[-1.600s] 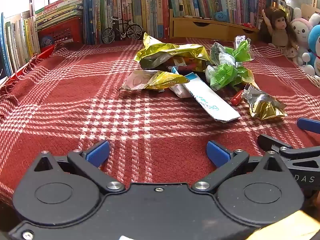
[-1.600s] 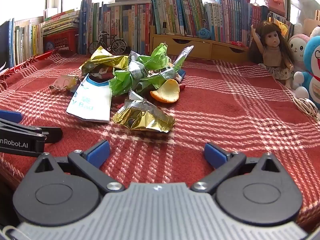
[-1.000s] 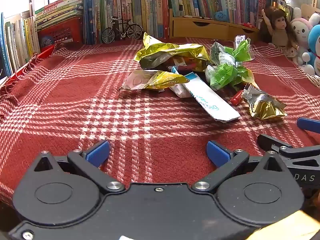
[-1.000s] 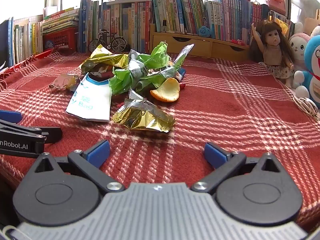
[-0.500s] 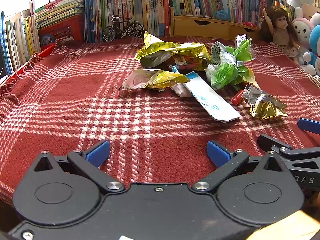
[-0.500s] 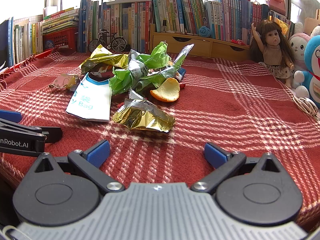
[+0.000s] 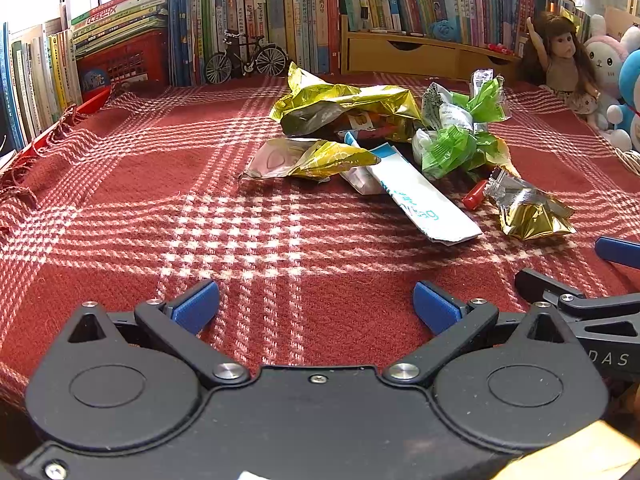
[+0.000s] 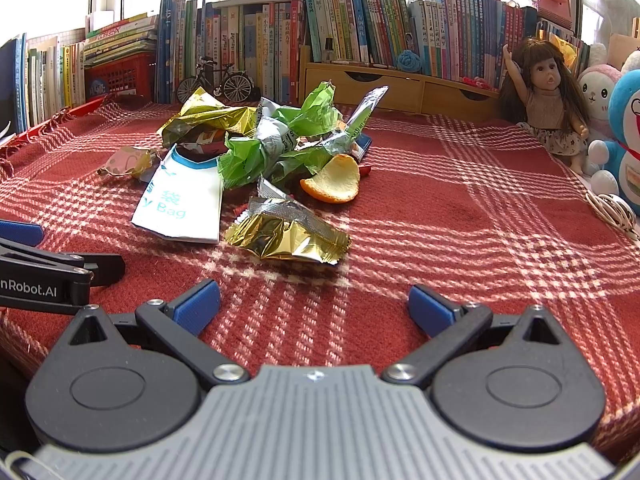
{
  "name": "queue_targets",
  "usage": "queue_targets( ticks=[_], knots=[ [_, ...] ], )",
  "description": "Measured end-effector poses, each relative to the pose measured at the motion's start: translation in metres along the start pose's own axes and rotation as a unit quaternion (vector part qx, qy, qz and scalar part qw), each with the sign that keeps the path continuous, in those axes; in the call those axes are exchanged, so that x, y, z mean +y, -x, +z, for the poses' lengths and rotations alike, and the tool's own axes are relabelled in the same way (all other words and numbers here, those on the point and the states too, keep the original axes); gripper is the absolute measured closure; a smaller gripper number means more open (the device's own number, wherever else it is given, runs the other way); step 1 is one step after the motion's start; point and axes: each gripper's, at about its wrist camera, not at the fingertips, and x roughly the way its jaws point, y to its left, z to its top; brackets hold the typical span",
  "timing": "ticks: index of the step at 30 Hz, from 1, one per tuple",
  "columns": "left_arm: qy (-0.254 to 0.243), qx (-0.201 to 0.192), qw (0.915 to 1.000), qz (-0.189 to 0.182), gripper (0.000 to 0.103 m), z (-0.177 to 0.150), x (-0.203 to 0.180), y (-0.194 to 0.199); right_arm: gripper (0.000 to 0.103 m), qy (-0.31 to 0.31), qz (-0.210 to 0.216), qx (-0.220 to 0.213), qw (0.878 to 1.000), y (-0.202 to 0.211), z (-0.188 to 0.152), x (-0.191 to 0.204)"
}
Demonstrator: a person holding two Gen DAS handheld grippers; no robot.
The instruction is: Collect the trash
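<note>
You're hovering both claws, left gripper (image 7: 316, 300) and right gripper (image 8: 314, 300), jaws apart, empty; wrapper pile (image 8: 276, 148) sitting uncollected.

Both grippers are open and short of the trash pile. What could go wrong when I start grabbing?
1. The crumpled gold wrapper lies flat on the plaid cloth; the right gripper may pinch fabric with it.
2. The green wrappers overlap other trash, so lifting them may drag or scatter the orange peel.
3. The left gripper sits close beside the right, so both reaching in together could collide.
</note>
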Motion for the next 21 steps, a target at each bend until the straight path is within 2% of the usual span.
queue_targets(
  ticks=[21],
  knots=[
    [0.0, 0.0, 1.0, 0.0, 0.0, 0.0001, -0.0001, 0.0001, 0.0, 0.0, 0.0, 0.003, 1.0, -0.0012, 0.0013, 0.0006]
  ],
)
